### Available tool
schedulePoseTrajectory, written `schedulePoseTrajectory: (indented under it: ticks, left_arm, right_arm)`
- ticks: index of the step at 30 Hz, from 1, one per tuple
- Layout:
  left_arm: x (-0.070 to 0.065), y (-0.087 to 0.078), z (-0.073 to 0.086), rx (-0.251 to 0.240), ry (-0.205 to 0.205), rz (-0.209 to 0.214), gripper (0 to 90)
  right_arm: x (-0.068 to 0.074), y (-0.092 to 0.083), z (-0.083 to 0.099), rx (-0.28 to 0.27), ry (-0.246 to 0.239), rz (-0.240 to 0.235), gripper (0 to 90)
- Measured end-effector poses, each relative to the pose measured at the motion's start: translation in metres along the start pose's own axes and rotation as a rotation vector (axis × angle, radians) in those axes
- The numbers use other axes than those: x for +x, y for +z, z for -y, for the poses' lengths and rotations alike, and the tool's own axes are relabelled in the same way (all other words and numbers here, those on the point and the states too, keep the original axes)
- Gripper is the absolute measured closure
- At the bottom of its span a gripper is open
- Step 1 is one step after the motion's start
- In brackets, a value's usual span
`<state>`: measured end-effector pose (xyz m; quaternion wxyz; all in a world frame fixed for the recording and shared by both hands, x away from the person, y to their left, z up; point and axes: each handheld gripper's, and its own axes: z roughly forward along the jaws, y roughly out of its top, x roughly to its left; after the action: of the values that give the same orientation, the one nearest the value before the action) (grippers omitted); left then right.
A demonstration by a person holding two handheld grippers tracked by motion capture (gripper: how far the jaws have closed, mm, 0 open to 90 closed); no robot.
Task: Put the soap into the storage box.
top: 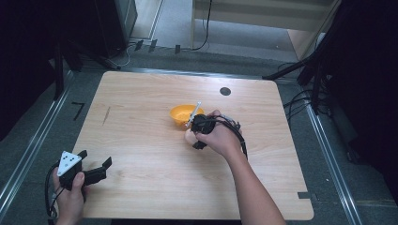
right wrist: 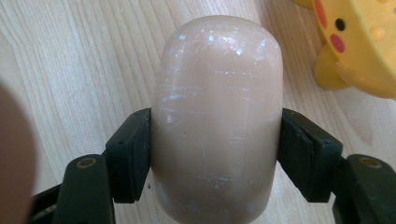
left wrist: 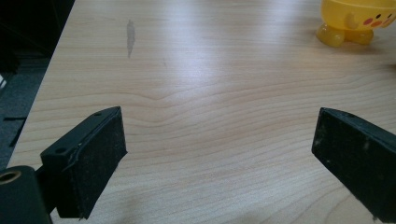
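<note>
A smooth beige rounded object (right wrist: 217, 121), oblong like a bar of soap, sits between the jaws of my right gripper (right wrist: 215, 149), which is shut on it just above the wooden table (right wrist: 70, 70). In the high view my right gripper (top: 197, 133) is beside the yellow bowl (top: 184, 114), a duck-faced bowl with small feet (right wrist: 359, 42). My left gripper (top: 94, 169) rests near the table's front left corner, its jaws wide open over bare wood (left wrist: 215, 154). The yellow bowl (left wrist: 357, 21) shows far ahead of it.
A small dark round hole (top: 225, 91) is in the tabletop (top: 141, 140) near the far edge. A faint grey mark (left wrist: 130, 35) lies on the left part of the table. Cables and dark stands surround the table on the floor.
</note>
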<state>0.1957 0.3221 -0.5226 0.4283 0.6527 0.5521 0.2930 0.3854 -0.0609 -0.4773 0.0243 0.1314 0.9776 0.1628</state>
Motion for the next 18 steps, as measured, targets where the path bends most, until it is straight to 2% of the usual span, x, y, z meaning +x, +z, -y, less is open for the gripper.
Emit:
schedulePoseTrajectory:
  ticks: [18]
  left_arm:
    - [0.001, 0.0, 0.0, -0.004, -0.005, 0.004, 3.5]
  right_arm:
    - [-0.016, -0.025, -0.015, -0.018, -0.036, 0.013, 32.8]
